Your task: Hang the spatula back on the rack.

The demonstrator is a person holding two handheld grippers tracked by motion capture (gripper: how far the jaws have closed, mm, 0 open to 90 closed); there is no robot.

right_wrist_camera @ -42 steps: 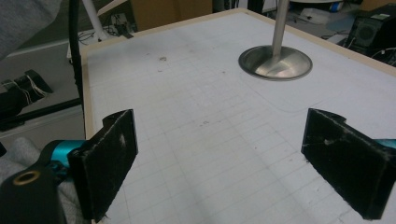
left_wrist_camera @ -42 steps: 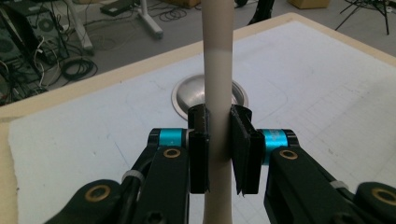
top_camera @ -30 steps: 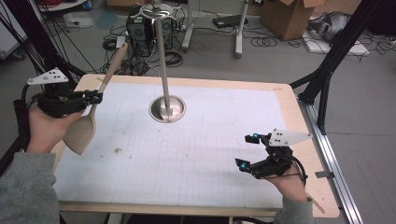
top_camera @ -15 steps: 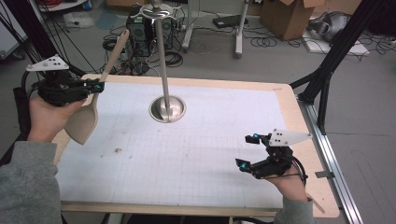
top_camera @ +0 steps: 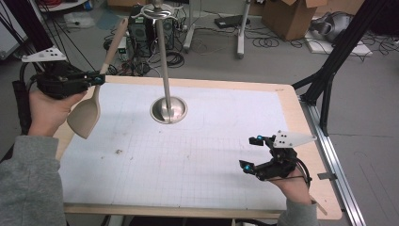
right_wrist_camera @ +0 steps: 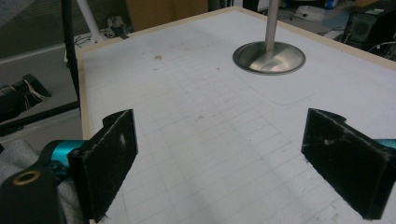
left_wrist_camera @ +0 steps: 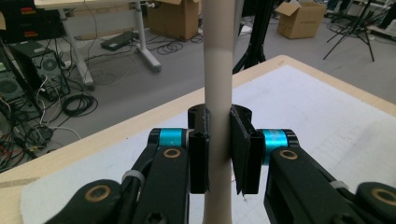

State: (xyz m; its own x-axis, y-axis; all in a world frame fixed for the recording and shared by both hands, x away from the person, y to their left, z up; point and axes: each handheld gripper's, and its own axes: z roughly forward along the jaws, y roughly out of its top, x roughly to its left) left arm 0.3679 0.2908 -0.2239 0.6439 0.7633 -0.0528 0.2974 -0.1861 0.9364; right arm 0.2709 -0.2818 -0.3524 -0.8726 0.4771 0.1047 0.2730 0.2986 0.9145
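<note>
The right gripper (right_wrist_camera: 224,158) has its two black jaws standing wide apart, with nothing between them but the white gridded mat (right_wrist_camera: 196,107) on the table. Far ahead and to the right, a round metal base (right_wrist_camera: 269,57) rests on the mat, and a slim metal post (right_wrist_camera: 271,23) rises straight up from its middle. The table's pale wooden rim (right_wrist_camera: 84,93) runs along the left. Beyond it, at far left, lies a dark bundle, possibly cables (right_wrist_camera: 18,100).
</note>
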